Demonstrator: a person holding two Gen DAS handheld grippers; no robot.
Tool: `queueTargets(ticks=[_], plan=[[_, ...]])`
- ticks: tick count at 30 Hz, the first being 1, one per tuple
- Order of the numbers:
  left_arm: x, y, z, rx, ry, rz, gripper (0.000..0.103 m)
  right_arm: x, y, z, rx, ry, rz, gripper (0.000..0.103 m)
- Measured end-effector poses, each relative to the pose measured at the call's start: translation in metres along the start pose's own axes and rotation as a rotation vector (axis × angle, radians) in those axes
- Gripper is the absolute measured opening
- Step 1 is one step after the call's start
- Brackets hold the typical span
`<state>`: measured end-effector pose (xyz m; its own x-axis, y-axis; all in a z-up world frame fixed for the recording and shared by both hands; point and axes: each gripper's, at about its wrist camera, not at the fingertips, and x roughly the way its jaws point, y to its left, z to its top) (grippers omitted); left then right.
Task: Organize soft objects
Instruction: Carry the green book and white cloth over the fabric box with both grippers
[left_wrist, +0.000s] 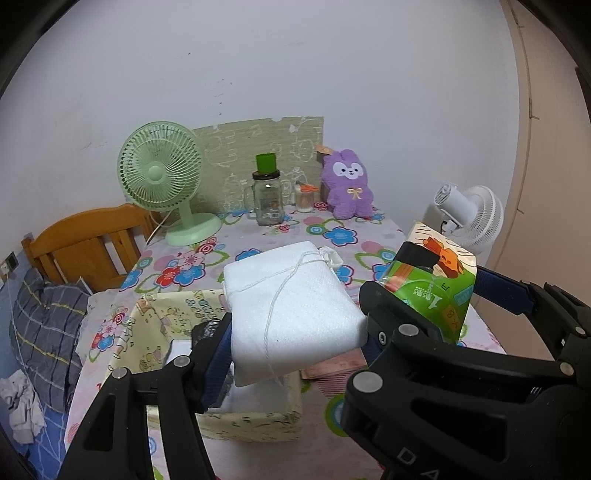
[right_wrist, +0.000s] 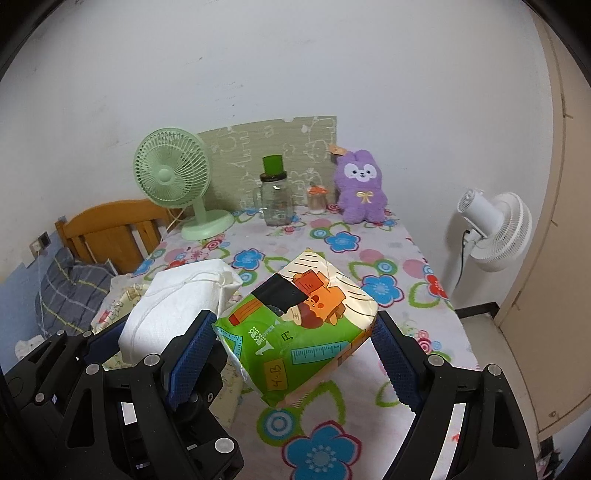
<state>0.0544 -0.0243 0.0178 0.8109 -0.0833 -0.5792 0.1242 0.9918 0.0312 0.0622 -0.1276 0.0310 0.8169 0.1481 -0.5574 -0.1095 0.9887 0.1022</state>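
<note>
My left gripper (left_wrist: 295, 339) is shut on a white soft pack with a drawstring (left_wrist: 291, 306), held just above a cream patterned fabric box (left_wrist: 166, 325). To its right, my right gripper (right_wrist: 295, 358) is shut on a green and orange soft pack (right_wrist: 299, 325), which hangs above the floral tablecloth (right_wrist: 369, 258). In the right wrist view the white pack (right_wrist: 177, 295) sits at the left, touching the green pack. A purple plush bunny (left_wrist: 347, 184) (right_wrist: 362, 188) sits upright at the table's far edge.
At the back stand a green desk fan (left_wrist: 162, 177), a glass jar with a green lid (left_wrist: 267, 199) and a small jar (left_wrist: 304, 199). A white fan (right_wrist: 495, 229) stands right of the table. A wooden headboard (left_wrist: 85, 243) and bedding (left_wrist: 44, 325) lie to the left.
</note>
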Motion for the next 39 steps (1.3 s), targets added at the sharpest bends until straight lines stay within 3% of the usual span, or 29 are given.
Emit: queueTargets(ticks=[19,39], plan=[[0.019,0.064,0.0,-0.062,0.019,0.073,0.069,0.041,0.06,0.011,-0.053,0.026,0.078,0.086],[0.059,0.118,-0.023,-0.129,0.132,0.131,0.071,0.1,0.11,0.001,-0.134,0.126,0.161,0.086]])
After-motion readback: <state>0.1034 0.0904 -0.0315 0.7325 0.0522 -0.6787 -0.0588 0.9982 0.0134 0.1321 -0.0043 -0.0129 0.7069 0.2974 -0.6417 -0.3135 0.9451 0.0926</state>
